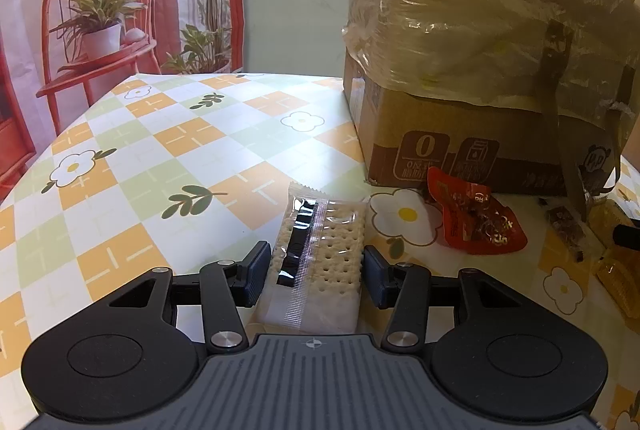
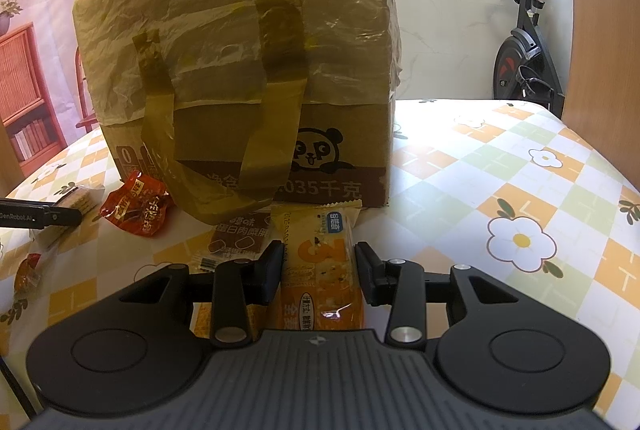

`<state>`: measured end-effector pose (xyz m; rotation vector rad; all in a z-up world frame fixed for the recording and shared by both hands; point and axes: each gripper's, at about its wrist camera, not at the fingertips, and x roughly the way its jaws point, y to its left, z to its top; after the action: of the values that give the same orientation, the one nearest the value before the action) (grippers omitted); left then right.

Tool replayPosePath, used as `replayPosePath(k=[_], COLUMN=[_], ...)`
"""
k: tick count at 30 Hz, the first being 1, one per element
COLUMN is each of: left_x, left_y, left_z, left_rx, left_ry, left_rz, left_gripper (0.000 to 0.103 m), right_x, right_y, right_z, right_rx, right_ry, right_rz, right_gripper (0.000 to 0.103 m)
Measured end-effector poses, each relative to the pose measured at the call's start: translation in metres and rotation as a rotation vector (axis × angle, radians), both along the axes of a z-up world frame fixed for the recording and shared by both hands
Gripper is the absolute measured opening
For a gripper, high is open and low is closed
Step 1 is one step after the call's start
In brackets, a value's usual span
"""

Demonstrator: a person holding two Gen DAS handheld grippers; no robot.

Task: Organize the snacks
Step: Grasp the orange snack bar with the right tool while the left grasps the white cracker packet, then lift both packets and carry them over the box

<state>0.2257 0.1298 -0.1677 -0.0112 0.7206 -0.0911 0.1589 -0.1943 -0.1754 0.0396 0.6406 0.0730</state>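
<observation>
Nearest the front edge of the tabletop (image 1: 132, 166), each tool straddles a packet. The left gripper (image 1: 316, 272) has its fingers on either side of a clear-wrapped cracker pack (image 1: 320, 254), pads touching or very nearly; whether it truly pinches I cannot tell. The right gripper (image 2: 319, 272) brackets an orange snack bar (image 2: 322, 266) the same way, a sliver of gap on the right pad. Squeezing gently across the flat sides looks wise, since the crackers are brittle and the film slippery and crinkly. Just beyond lie a crumpled red foil packet (image 1: 476, 218) and a brown wrapped bar (image 2: 240, 230) on the glossy checked cloth. Farther back, toward the middle, stands a cardboard box (image 2: 280, 134) lined with a wrinkled plastic bag, its handles drooping.
</observation>
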Motion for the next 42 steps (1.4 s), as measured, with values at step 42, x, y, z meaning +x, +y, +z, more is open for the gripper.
replayPosePath(k=[42], left_x=[-0.015], left_y=[-0.012], left_z=[0.145], left_rx=[-0.099], left_ry=[-0.349], left_rz=[-0.062], left_gripper=[0.05], right_x=[-0.041], right_y=[-0.03], right_z=[0.085], right_rx=[0.11], right_ry=[-0.28], right_rz=[-0.142], right_gripper=[0.039])
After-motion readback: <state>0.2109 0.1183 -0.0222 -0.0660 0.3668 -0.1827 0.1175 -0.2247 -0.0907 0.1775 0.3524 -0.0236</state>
